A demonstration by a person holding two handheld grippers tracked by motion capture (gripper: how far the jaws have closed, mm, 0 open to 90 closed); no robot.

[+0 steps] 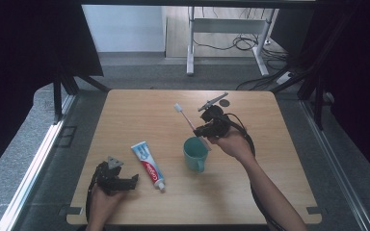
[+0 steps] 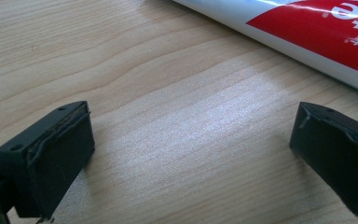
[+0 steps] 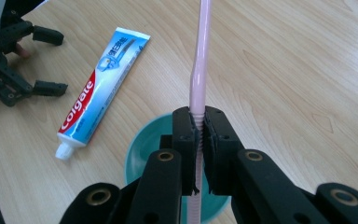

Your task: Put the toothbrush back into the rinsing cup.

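My right gripper (image 1: pixel 204 131) is shut on a pink toothbrush (image 1: pixel 187 120), whose white bristle head points up and away to the left. In the right gripper view the pink toothbrush (image 3: pixel 200 70) runs up between the pads (image 3: pixel 185 140), held just above a teal cup (image 3: pixel 142 149). The teal cup (image 1: pixel 195 153) stands upright on the table just left of the right hand. A toothpaste tube (image 1: pixel 148 165) lies flat, cap toward the front edge. My left gripper (image 1: pixel 134 180) rests open on the table left of the tube. In the left gripper view its open jaws frame bare wood, with the tube (image 2: pixel 317 32) just beyond them.
The wooden table (image 1: pixel 125 115) has open room at its back left and right side. A small dark disc (image 1: pixel 225 102) lies near the far edge. Beyond the table stand a desk frame and loose cables on the floor.
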